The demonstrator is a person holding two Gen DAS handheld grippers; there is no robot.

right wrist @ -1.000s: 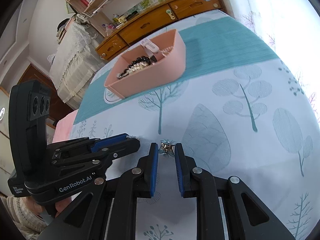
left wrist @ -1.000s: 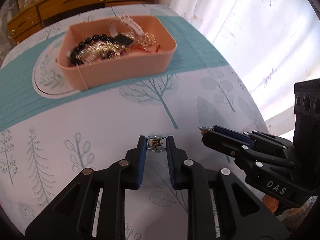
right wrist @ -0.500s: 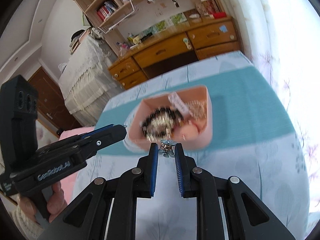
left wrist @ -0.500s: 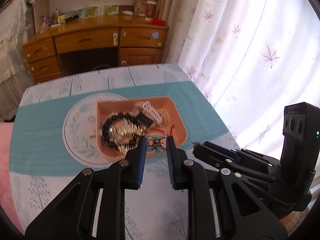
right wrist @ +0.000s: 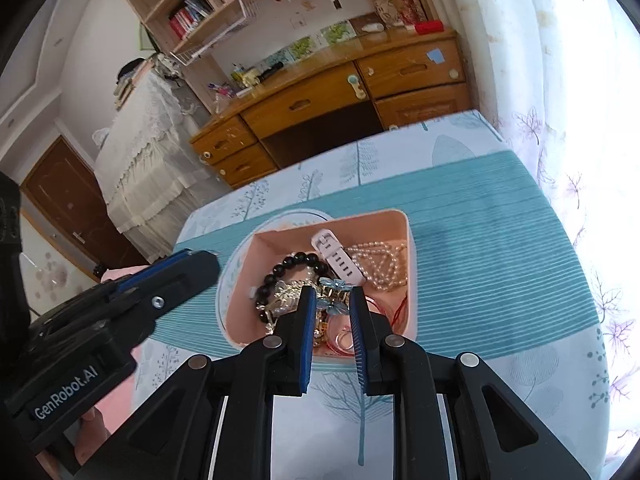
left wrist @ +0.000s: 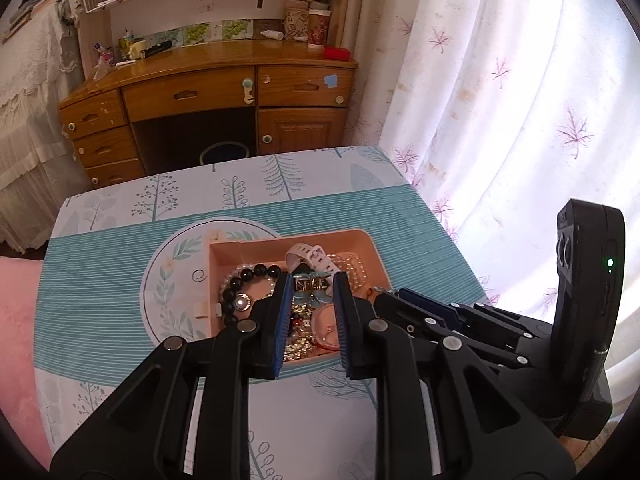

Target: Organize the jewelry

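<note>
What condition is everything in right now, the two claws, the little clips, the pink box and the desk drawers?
left gripper: shut on a small clip, above the box.
right gripper: shut on a small blue-flowered clip, above the box.
pink box: open-topped, holding jewelry.
black bead bracelet: lying in the box.
white watch strap: lying in the box.
desk drawers: closed.

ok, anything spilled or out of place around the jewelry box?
Nothing spilled. The pink box sits upright on the tablecloth, and its jewelry is a tangled heap: black bead bracelet, pearl strands, white watch strap. Each hand-held gripper holds a small blue-flower clip.
</note>
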